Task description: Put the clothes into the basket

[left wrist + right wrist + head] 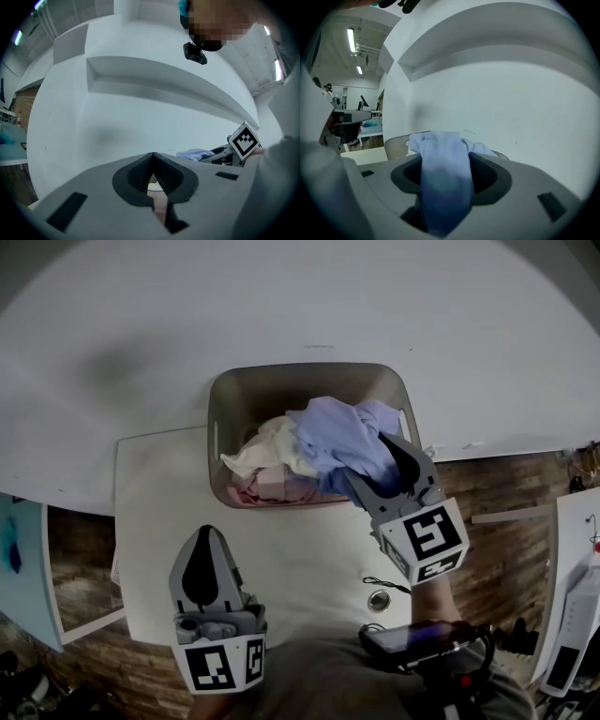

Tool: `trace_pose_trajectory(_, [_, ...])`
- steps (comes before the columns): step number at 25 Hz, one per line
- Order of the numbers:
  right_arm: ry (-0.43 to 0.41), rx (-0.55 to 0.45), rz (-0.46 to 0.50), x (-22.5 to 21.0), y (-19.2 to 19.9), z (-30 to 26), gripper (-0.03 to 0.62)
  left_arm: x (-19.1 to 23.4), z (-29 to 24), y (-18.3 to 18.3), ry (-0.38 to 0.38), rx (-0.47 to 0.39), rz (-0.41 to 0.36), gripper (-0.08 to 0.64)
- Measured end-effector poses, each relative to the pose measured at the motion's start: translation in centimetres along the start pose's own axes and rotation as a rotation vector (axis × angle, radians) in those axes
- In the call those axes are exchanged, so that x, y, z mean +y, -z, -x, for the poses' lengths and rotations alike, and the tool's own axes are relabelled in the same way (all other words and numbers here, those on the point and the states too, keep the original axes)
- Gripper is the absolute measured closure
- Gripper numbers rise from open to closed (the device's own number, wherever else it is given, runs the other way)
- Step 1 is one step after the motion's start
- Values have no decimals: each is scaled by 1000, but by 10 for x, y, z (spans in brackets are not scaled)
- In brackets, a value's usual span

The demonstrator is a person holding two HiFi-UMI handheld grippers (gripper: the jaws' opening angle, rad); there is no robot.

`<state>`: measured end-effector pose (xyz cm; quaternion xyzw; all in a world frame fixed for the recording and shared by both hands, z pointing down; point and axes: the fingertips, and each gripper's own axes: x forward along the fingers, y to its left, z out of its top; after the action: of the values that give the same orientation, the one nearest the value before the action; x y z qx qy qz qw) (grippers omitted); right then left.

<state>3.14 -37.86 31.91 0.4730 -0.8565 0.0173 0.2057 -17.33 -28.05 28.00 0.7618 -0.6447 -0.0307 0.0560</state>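
Note:
A grey-beige basket stands at the far edge of the white table, against the wall. Inside lie a cream garment and a pink one. A light blue garment drapes over the basket's right half. Its end runs between the jaws of my right gripper, which hangs at the basket's right front corner. In the right gripper view the blue garment lies in the parted jaws with dark gaps on both sides. My left gripper hovers shut and empty over the table, short of the basket.
A small metal ring and a thin black cord lie on the table near the person's body. A dark device sits at the person's chest. A wooden floor shows to the right, with another white surface at the far right.

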Motion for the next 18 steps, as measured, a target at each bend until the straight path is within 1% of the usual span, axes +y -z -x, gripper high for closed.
trace_pose_trajectory(4, [-14, 30, -12, 0, 14, 5, 274, -7, -2, 1, 19, 2, -3, 552])
trace_pose_trajectory(6, [-14, 36, -17, -2, 18, 11, 258, -12, -2, 1, 30, 0, -5, 552])
trace_pose_trajectory(15, [19, -2, -53, -18, 30, 60, 252, -50, 12, -8, 76, -19, -27, 552])
trace_pose_trajectory(18, [16, -32, -66, -17, 28, 72, 252, -59, 18, -13, 81, -28, -37, 552])
